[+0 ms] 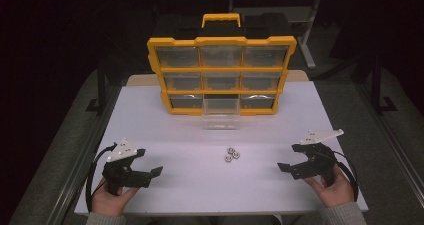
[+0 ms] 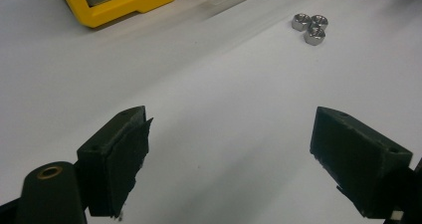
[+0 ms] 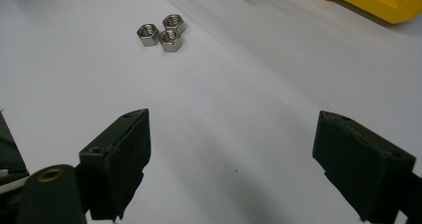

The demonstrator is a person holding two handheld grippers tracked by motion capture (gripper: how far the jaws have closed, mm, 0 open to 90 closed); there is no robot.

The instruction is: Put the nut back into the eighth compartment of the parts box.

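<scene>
While both grippers rest low over the surface [image 1: 165,185], we see the left gripper [image 1: 150,162] and right gripper [image 1: 291,158] with fingers spread wide, holding nothing. Three nuts [image 1: 231,154] lie touching between them, ahead of the fingers, near the organizer [image 1: 221,76].

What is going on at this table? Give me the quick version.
A person sits at a white table with a gripper in each hand. The left gripper and the right gripper are both open, held near the table's near edge, and holding nothing. Three small metal nuts lie bunched together between them, untouched. Behind the nuts stands a yellow parts organizer with clear drawers; one clear drawer at the bottom middle is pulled out toward the nuts.
</scene>
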